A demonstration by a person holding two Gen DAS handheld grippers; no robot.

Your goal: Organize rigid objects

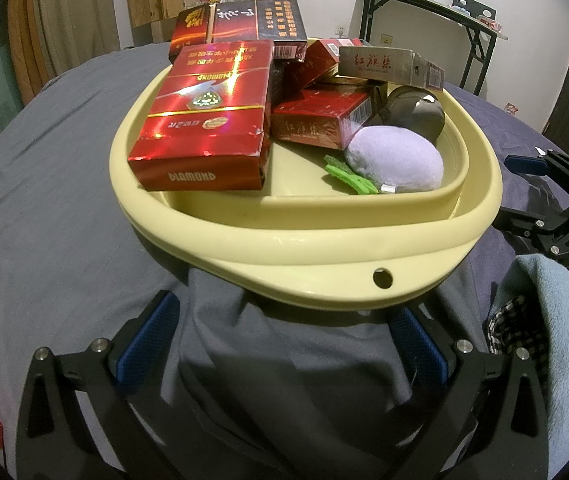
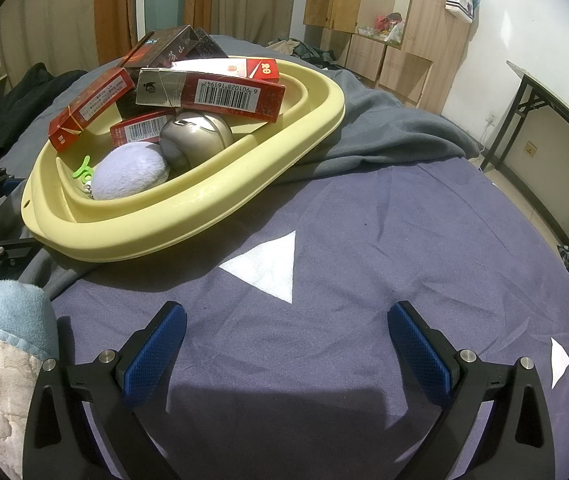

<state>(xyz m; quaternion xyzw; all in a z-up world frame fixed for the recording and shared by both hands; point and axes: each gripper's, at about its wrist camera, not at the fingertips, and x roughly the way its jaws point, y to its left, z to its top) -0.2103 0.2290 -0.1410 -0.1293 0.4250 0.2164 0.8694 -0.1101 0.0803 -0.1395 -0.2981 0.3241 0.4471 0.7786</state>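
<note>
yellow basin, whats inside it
Inside the yellow basin: red cigarette boxes, a purple plush, a green clip, a dark round object. Anything beneath the boxes is hidden.

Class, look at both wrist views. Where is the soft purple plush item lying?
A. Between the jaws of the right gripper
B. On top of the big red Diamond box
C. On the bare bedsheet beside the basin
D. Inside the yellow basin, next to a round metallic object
D: the purple plush rests on the floor of the yellow basin, right beside the round metallic object.
</note>
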